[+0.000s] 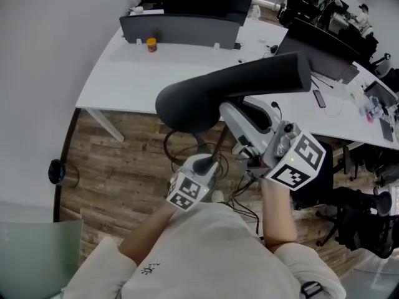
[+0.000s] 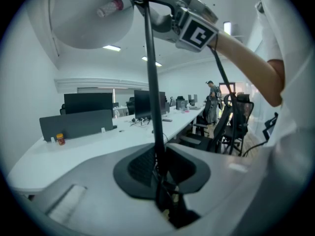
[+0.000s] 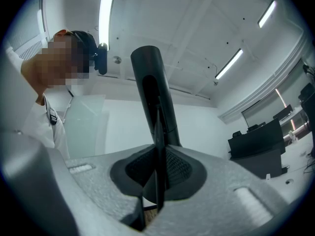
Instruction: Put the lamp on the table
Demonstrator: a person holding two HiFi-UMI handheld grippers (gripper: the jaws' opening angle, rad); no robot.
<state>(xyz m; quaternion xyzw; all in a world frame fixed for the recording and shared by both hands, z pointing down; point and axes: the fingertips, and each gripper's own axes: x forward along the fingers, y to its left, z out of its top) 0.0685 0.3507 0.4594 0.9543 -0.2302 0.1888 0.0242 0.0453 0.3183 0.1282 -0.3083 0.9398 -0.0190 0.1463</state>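
Currently lamp [image 1: 249,83] hangs above floor [image 1: 124,161], short of table [image 1: 143,73], left gripper [image 1: 211,164] and right gripper [image 1: 234,117] each pinching its thin stem [image 2: 152,82]; best carry upright, grips firm, lower gently inside table edge.

Both were clamped on the lamp [image 1: 249,80]: left gripper [image 2: 160,176] low by the torso on the thin pole, right gripper [image 3: 157,181] higher up. Bare right forearm [image 1: 279,207] reached upward from the elbow.
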